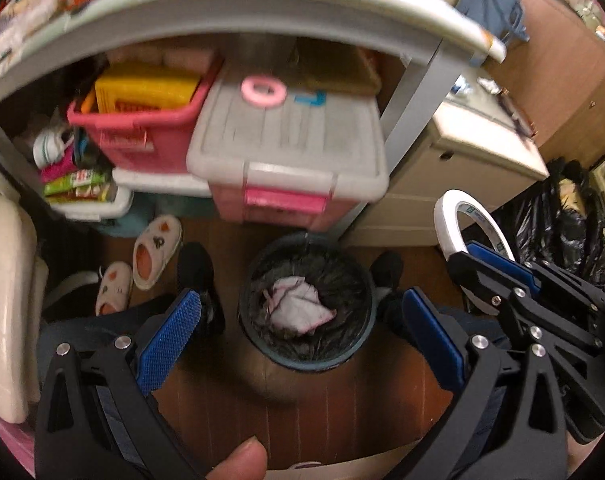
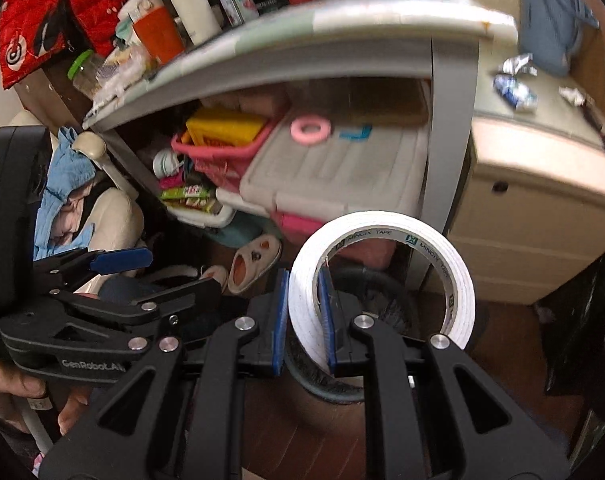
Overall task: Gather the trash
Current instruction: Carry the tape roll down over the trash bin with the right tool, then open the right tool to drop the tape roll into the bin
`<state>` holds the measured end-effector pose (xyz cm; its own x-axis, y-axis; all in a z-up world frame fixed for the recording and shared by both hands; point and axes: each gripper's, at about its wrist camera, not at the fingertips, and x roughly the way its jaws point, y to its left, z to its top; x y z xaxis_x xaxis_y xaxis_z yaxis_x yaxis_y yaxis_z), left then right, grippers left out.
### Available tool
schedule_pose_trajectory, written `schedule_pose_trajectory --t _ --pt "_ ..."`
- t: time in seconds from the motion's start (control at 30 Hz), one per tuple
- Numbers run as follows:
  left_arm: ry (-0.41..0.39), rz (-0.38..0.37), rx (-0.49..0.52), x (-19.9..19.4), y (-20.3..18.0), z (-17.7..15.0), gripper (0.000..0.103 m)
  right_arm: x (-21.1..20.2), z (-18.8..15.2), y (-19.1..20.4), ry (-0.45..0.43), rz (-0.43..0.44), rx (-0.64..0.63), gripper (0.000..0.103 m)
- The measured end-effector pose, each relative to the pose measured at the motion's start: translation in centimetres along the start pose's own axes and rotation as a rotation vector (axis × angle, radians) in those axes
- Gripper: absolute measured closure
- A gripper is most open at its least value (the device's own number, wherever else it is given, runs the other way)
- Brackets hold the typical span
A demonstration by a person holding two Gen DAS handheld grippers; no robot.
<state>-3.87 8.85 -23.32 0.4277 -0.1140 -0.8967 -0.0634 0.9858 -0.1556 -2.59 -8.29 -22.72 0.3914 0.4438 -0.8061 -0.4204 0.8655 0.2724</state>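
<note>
A round black-lined trash bin (image 1: 306,308) stands on the wooden floor with crumpled white and pink paper (image 1: 298,306) inside. My left gripper (image 1: 302,332) is open and empty, held above the bin with its blue pads either side of it. My right gripper (image 2: 304,320) is shut on a white tape roll (image 2: 382,280), pinching its left wall; it holds the roll over the bin's rim (image 2: 330,388). The roll and right gripper also show at the right of the left wrist view (image 1: 462,224).
A grey table (image 1: 238,4) overhangs pink and white storage boxes (image 1: 290,152). A beige drawer cabinet (image 1: 454,176) stands to the right with wrappers (image 2: 514,88) on top. Slippers (image 1: 154,252) lie left of the bin. A black bag (image 1: 562,224) sits far right.
</note>
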Motion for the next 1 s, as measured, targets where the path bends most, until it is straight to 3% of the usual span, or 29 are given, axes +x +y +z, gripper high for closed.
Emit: schedule_pose_trajectory --t 0.6,1.0 --pt "0.220 0.024 -0.008 13.0 1.9 -3.9 0.005 11.8 -5.8 -4.6 0.220 0.015 0.137 0.087" --pt "0.341 0.041 -0.028 20.1 3.7 -4.0 0.005 19.8 -7.3 -6.8 0.358 0.026 0.195 0.087"
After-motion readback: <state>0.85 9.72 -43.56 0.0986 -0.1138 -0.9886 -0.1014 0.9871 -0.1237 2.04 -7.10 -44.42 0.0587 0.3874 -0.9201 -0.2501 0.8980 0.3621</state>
